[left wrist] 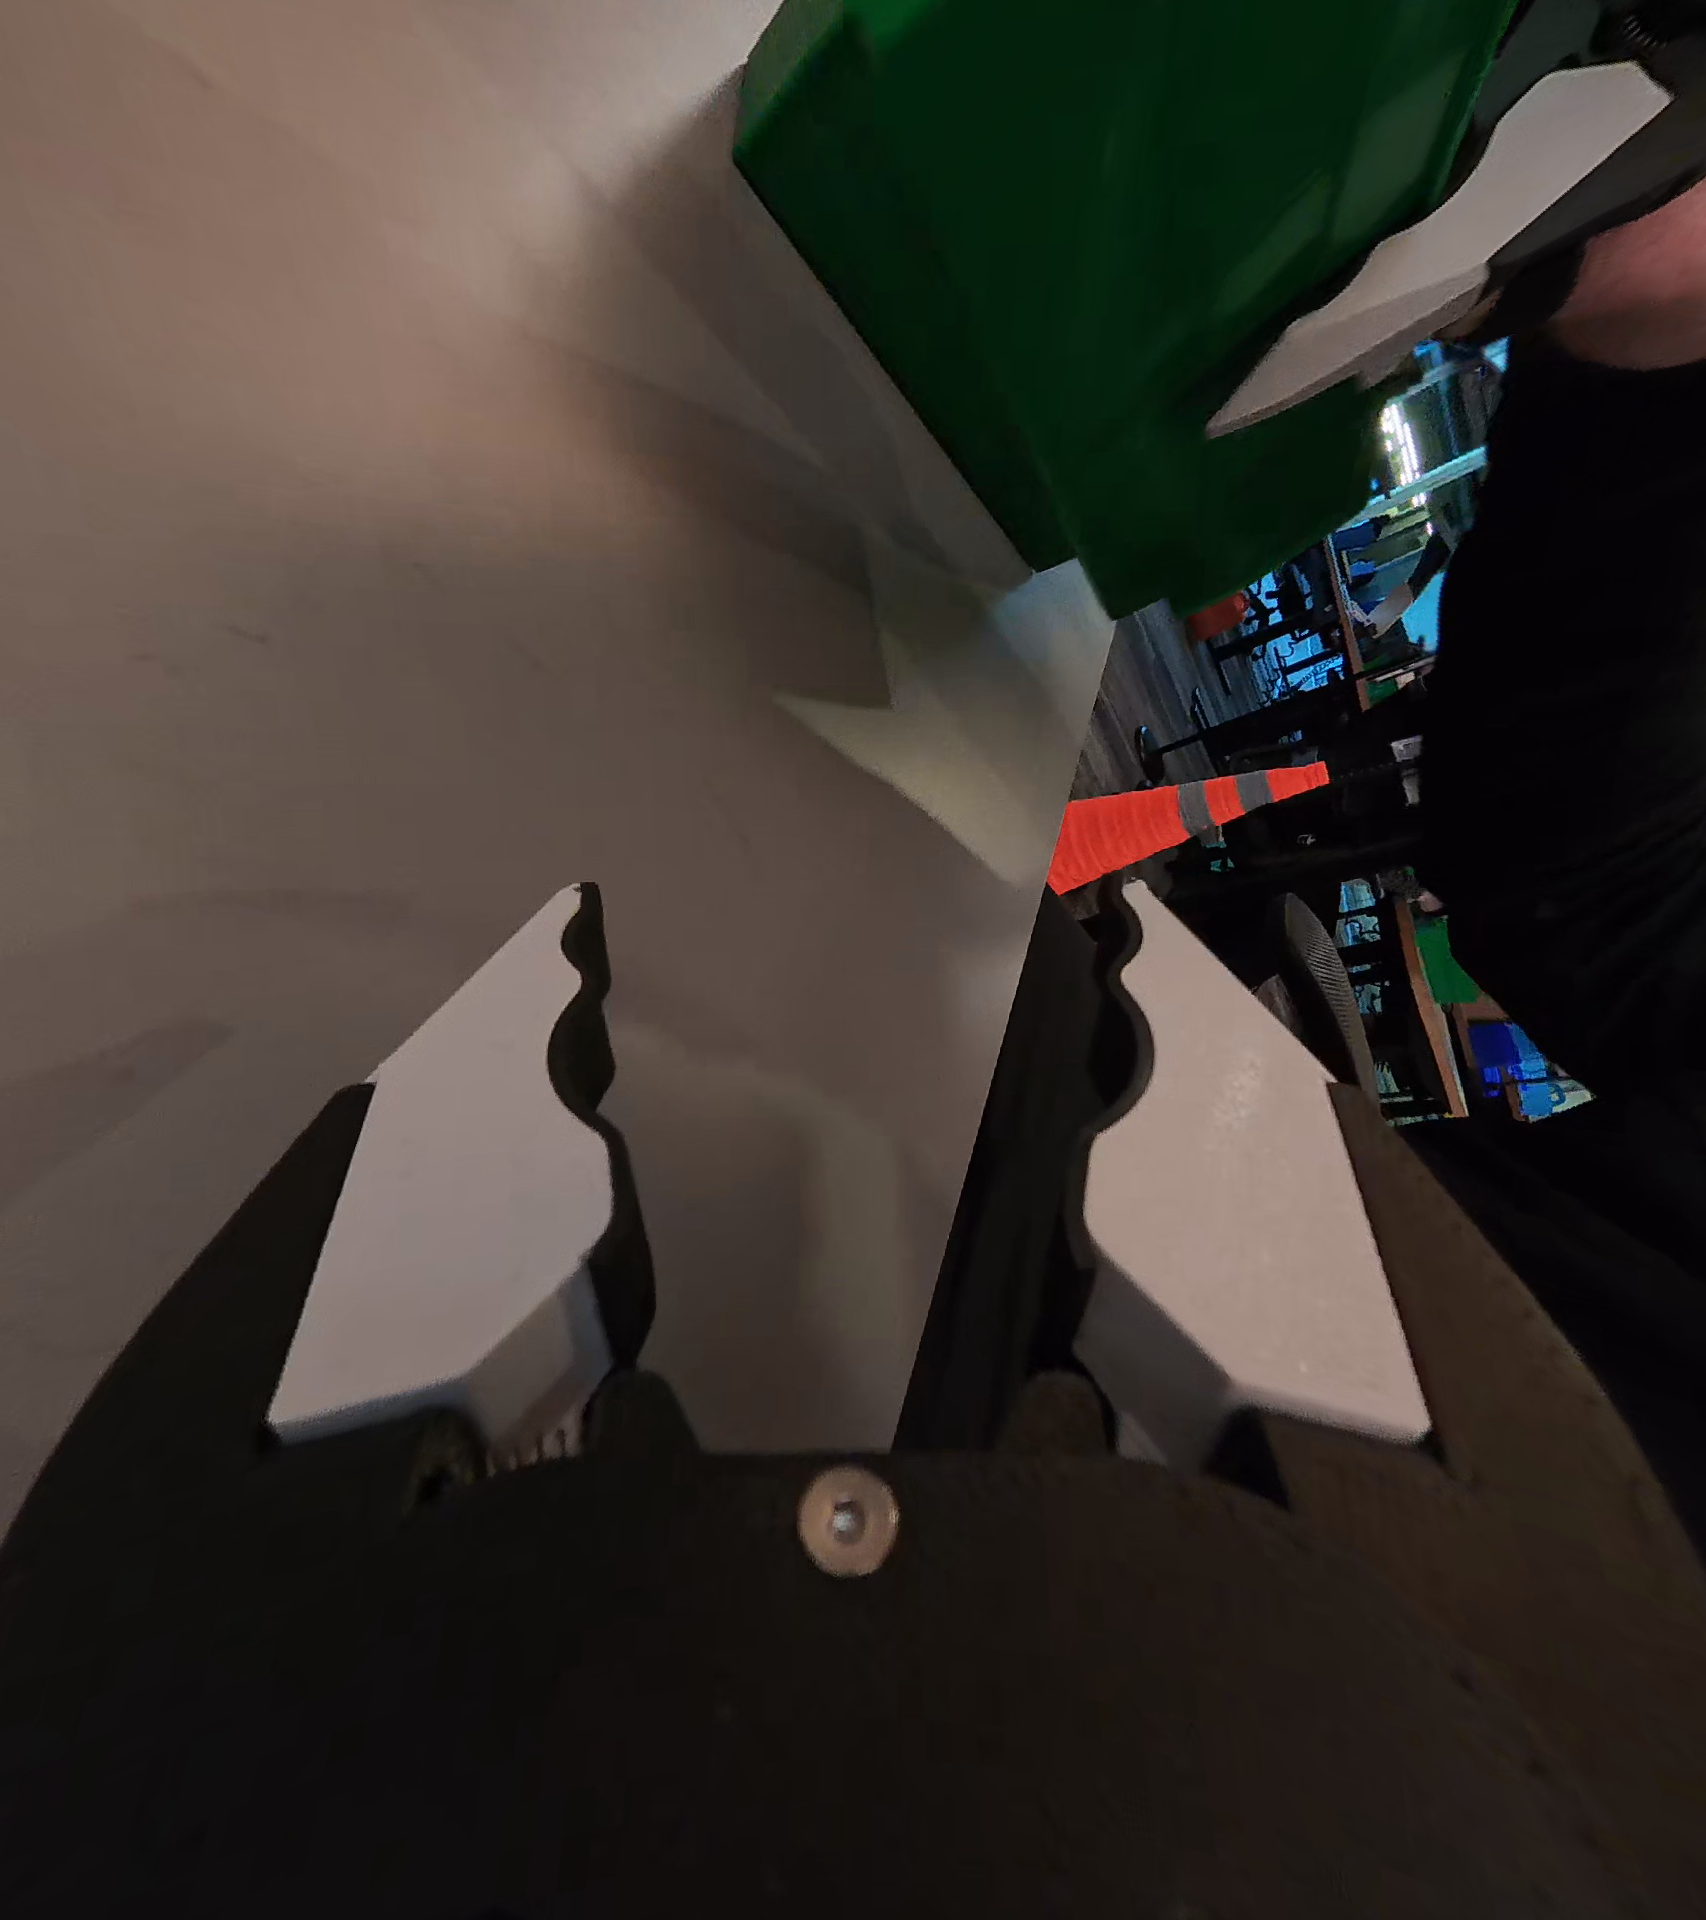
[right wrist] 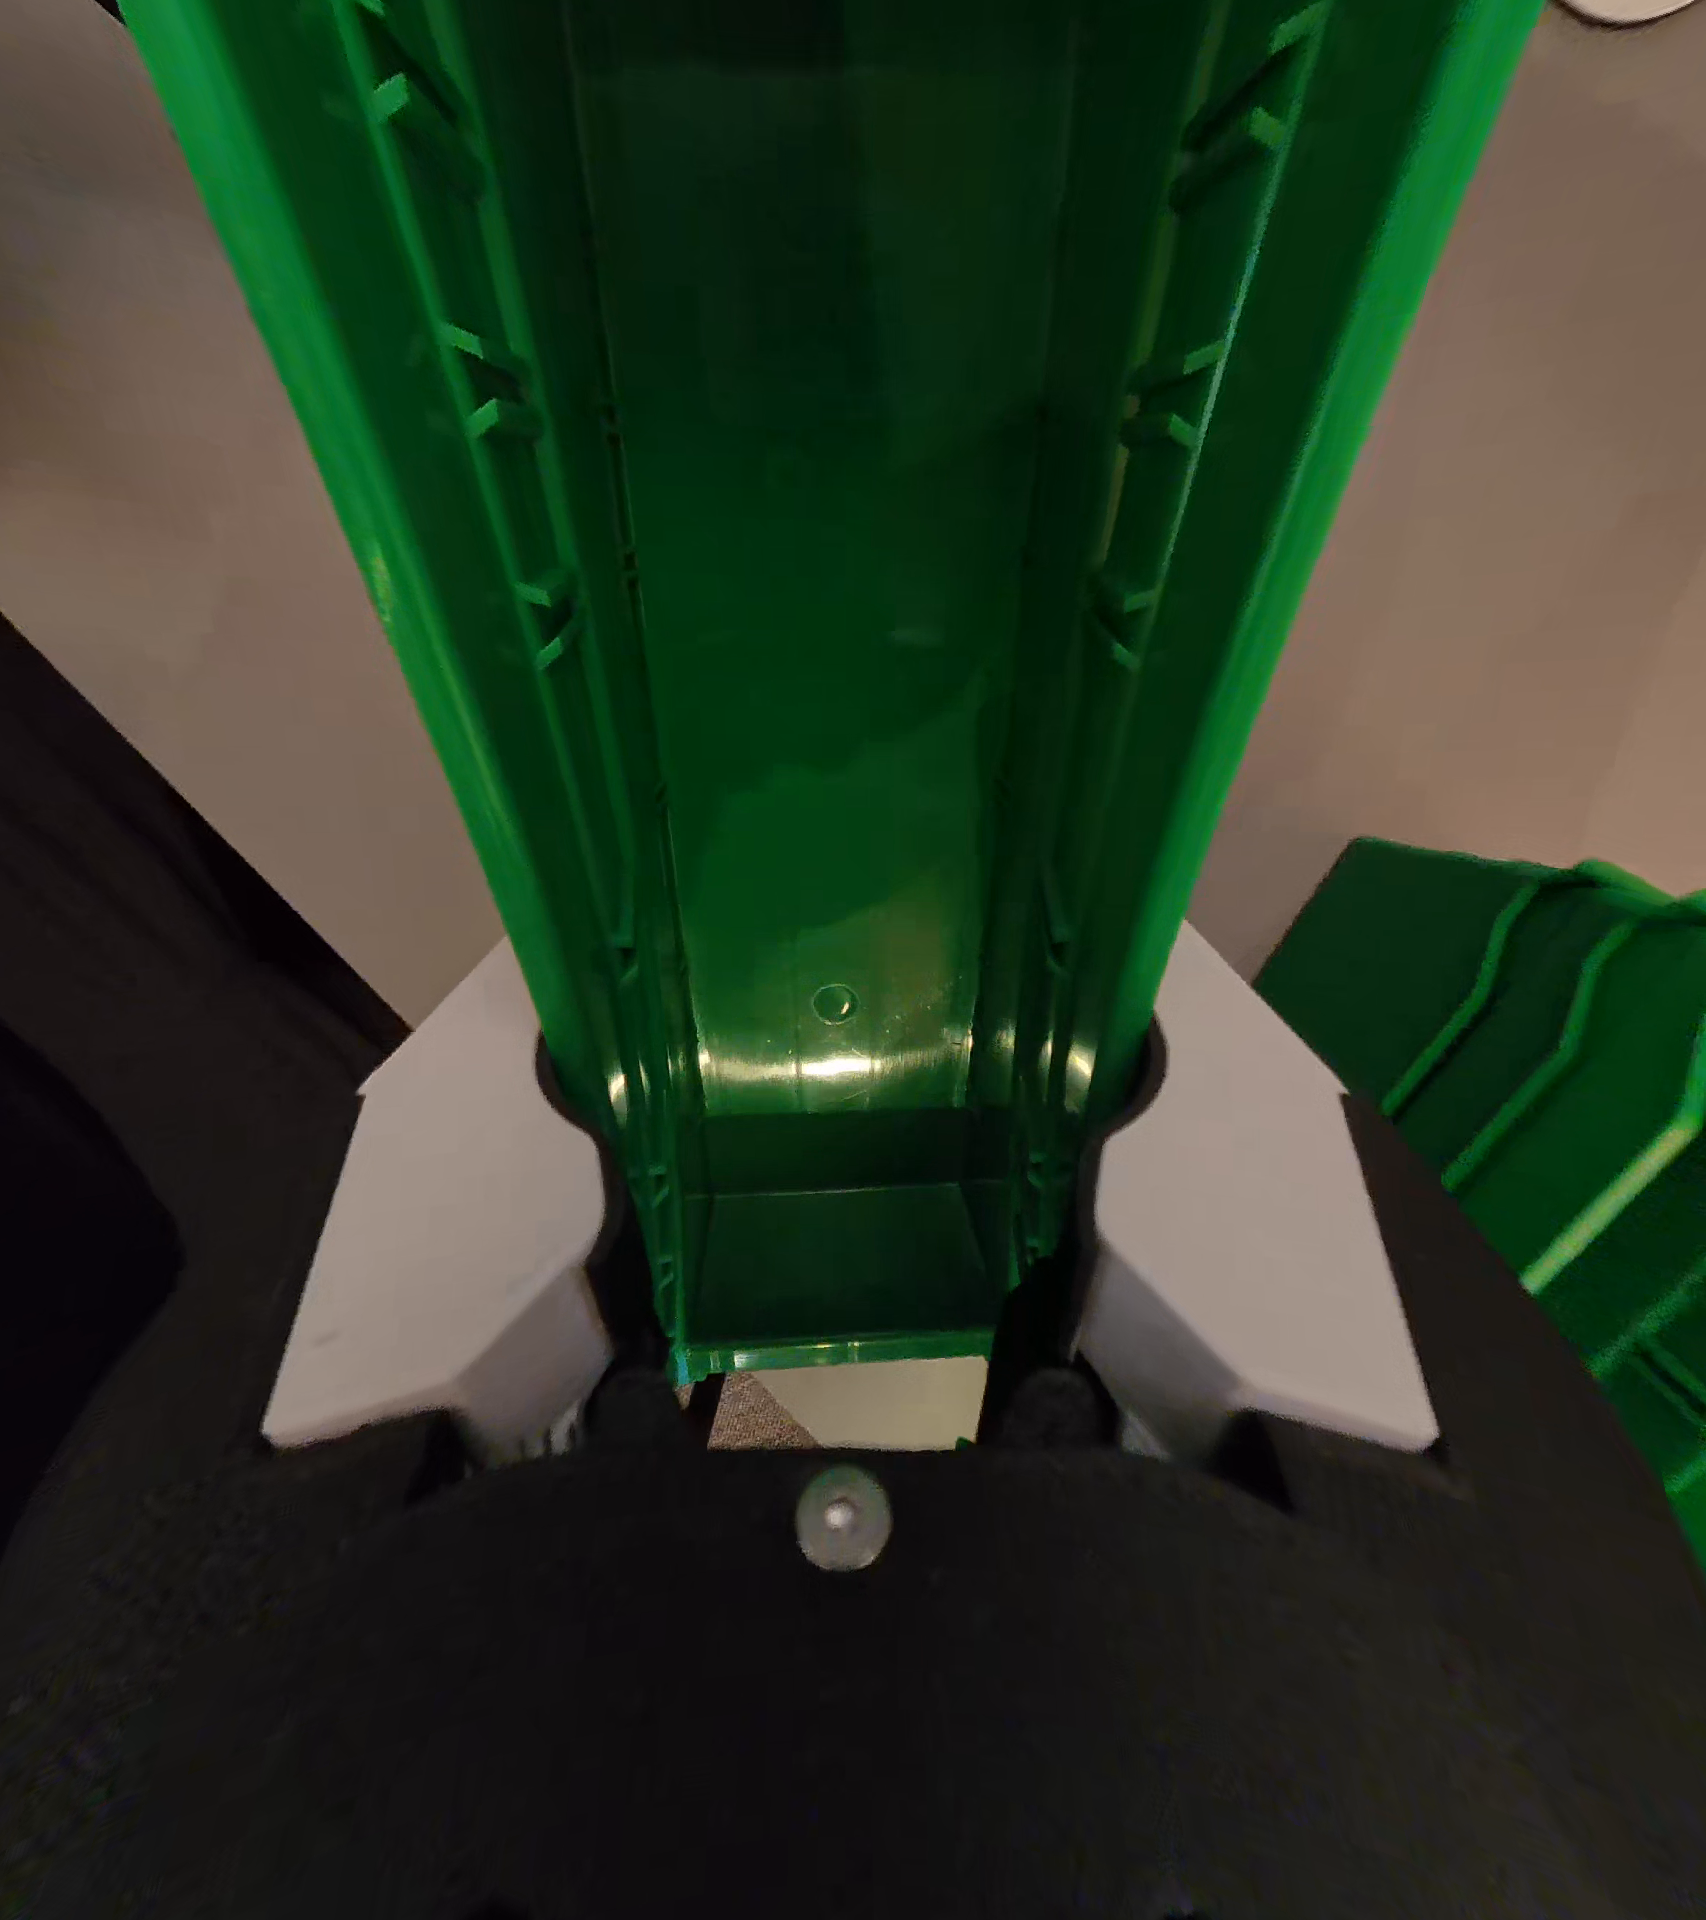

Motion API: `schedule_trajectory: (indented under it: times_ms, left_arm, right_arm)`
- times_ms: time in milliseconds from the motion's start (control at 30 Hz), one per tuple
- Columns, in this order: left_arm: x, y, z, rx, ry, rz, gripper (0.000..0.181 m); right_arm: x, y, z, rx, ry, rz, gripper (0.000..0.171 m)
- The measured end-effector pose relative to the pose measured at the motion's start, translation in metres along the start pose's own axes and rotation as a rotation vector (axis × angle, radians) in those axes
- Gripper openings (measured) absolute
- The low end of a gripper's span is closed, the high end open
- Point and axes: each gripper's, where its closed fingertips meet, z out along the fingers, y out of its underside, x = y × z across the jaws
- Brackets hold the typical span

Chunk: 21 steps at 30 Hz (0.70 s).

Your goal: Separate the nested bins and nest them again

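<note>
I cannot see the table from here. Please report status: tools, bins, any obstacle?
Right tool shut on green bin, lifted. Left tool open, empty, over the table. More nested bins lie at right. Nothing in the way.

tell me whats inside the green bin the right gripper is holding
The held green bin looks empty: bare floor and ribbed inner walls. The right gripper clamps its near end, so its fingers hide the outer sides there.

Pale grey table surface fills most of left wrist view, soft shadows across it, edge running diagonal. Beyond edge, dim room: orange cone with grey bands, dark frames and wooden shelving with blue and green items, mostly blurred. In right wrist view, black cloth covers left side beside same pale surface.
</note>
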Motion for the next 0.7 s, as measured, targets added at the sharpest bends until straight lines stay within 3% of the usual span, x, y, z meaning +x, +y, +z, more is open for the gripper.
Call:
schedule_trajectory:
  times_ms: [367,567,700]
  left_arm:
    - [-0.002,0.0,-0.002,0.009,0.02,-0.015,0.091]
    - [-0.003,-0.001,-0.003,0.011,0.023,-0.019,0.091]
    - [-0.002,0.0,-0.001,0.005,0.026,-0.017,0.091]
  right_arm:
    - [0.02,0.001,-0.093,0.026,0.041,0.051,0.097]
    - [0.059,0.034,-0.149,-0.001,0.125,0.132,0.098]
    - [0.089,0.067,-0.164,-0.029,0.171,0.209,0.098]
